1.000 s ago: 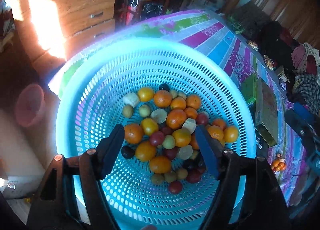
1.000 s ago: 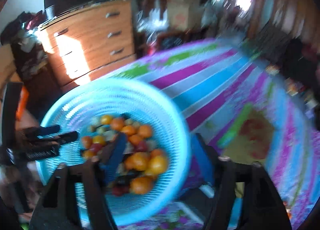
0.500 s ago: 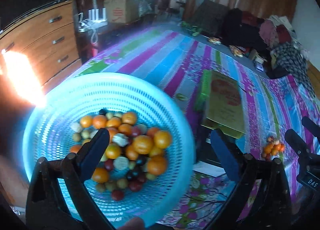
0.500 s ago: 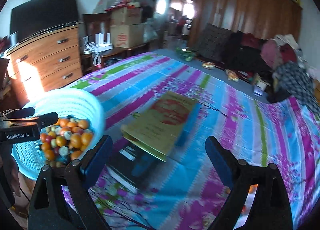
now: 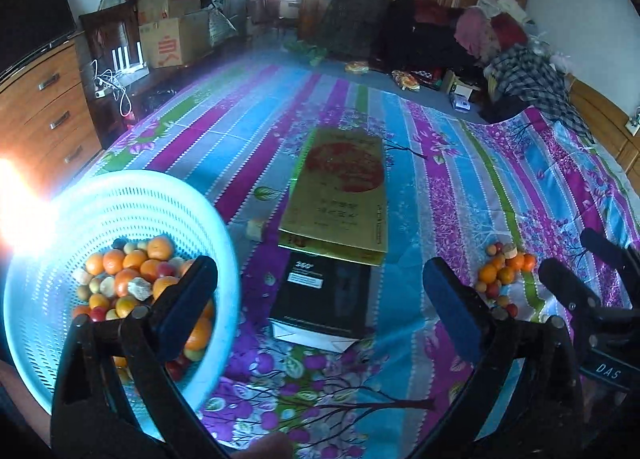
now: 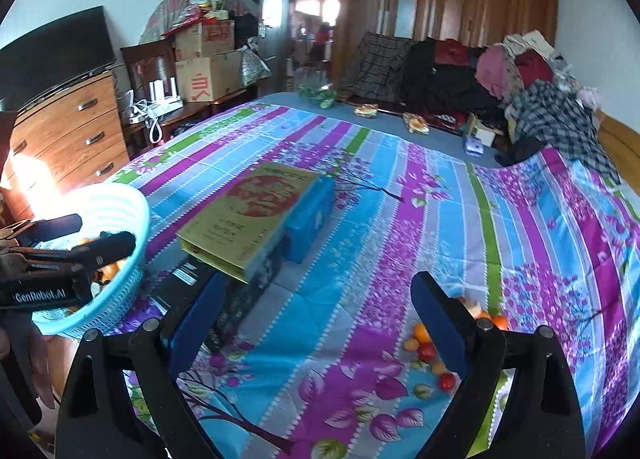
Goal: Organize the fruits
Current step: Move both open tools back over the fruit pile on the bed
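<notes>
A light blue perforated basket (image 5: 120,199) sits at the bed's left edge and holds several oranges, red and green fruits (image 5: 132,279). A small pile of loose fruit (image 5: 502,271) lies on the striped bedspread to the right. One pale piece (image 5: 256,228) lies alone beside the basket. My left gripper (image 5: 320,299) is open over the black box, with nothing between its fingers. My right gripper (image 6: 318,315) is open and empty too, with the loose fruit (image 6: 430,349) by its right finger. Each gripper shows in the other's view: the left gripper (image 6: 106,233) over the basket (image 6: 120,211), the right gripper (image 5: 568,255) near the pile.
A gold box (image 5: 340,195) lies mid-bed on a black box (image 5: 320,299), with a blue box (image 6: 312,215) beside them. A wooden dresser (image 6: 68,131) stands to the left. Clothes (image 6: 540,99) are heaped at the far side.
Both views have swung right, from over the basket to the bedspread. The basket now sits at the left edge and the loose fruit pile has come into view. The left jaws have widened.
</notes>
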A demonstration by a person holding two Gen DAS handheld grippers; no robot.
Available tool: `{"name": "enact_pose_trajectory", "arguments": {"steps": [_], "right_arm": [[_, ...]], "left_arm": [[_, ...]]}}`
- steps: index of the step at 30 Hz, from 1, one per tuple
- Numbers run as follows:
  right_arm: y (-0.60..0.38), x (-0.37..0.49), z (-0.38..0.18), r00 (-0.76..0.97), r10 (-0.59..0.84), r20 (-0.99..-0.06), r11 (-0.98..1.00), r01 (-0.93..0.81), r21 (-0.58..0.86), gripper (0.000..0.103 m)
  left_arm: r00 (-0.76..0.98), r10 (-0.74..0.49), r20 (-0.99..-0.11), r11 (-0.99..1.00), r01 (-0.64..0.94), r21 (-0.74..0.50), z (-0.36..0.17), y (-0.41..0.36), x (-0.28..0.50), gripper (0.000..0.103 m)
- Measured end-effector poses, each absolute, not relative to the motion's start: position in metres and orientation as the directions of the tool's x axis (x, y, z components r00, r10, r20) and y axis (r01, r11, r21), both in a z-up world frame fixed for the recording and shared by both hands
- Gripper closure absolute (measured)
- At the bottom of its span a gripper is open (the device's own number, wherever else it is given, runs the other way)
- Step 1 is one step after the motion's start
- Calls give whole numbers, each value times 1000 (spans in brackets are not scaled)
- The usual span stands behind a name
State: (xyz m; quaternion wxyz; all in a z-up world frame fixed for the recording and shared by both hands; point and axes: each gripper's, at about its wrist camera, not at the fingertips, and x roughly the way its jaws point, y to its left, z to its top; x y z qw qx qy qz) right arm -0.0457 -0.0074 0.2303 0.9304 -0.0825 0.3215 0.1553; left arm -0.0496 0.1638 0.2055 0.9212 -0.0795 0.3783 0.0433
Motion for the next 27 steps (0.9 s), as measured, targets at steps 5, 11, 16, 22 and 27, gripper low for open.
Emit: {"name": "enact_pose_trajectory", "arguments": {"steps": [5, 11, 16, 22, 27], "right_arm": [[-44, -45, 215, 729, 221, -648, 954, -301, -13, 2], [-92, -45, 192, 709, 168, -685, 972, -233, -3, 1], [-129, -49, 177, 699, 124, -704, 985, -173, 2, 1], [-163, -52, 162, 687, 83, -722, 993, -121, -1, 1], [-182, -57, 153, 684, 46, -728, 997, -79, -12, 1]], "left_arm": [[690, -5, -724, 988, -109, -110, 191, 134, -38, 0], [663, -65, -746, 994, -22, -106, 175, 86, -30, 0], [648, -133, -750, 990, 51, -131, 168, 54, -24, 0], [637, -172, -751, 985, 89, -150, 160, 30, -20, 0], [637, -162, -754, 987, 122, -109, 159, 5, -22, 0]]}}
